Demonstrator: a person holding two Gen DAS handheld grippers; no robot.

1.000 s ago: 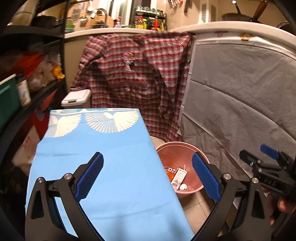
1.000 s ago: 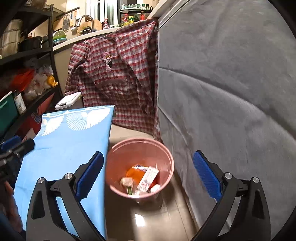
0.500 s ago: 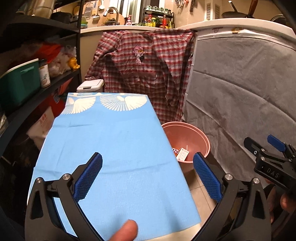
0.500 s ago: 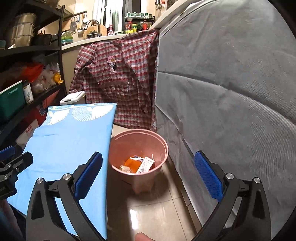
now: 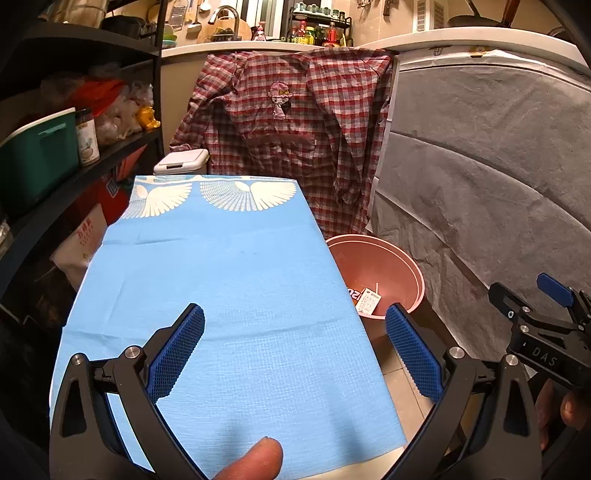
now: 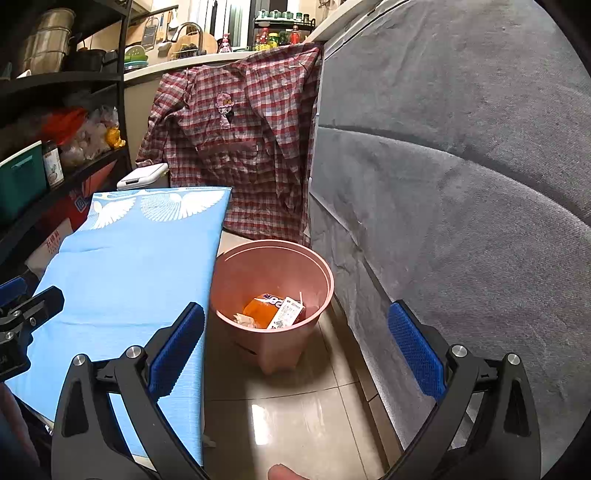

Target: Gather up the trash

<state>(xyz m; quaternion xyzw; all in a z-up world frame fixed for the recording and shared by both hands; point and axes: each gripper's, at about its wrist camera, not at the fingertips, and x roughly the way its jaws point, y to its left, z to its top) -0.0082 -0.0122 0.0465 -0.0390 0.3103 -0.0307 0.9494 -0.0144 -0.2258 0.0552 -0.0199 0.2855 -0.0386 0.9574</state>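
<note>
Both grippers are held with jaws wide apart, empty. The left gripper (image 5: 294, 349) hovers over a table covered in light blue cloth (image 5: 229, 295). The right gripper (image 6: 295, 347) faces a round pink plastic bin (image 6: 271, 266) on the tiled floor beside the table, holding an orange wrapper (image 6: 260, 308) and a small white carton (image 6: 288, 314).

Place: a home kitchen and its storage corner.
Counter: white worktop (image 5: 266, 46) with curved metal tap (image 5: 221, 14) and rack of sauce bottles (image 5: 317, 31).
Shelves: black metal shelving (image 5: 110, 147) with green plastic box (image 5: 35, 155).
Laundry: red checked shirt (image 5: 291, 122) hanging from the counter edge.
</note>
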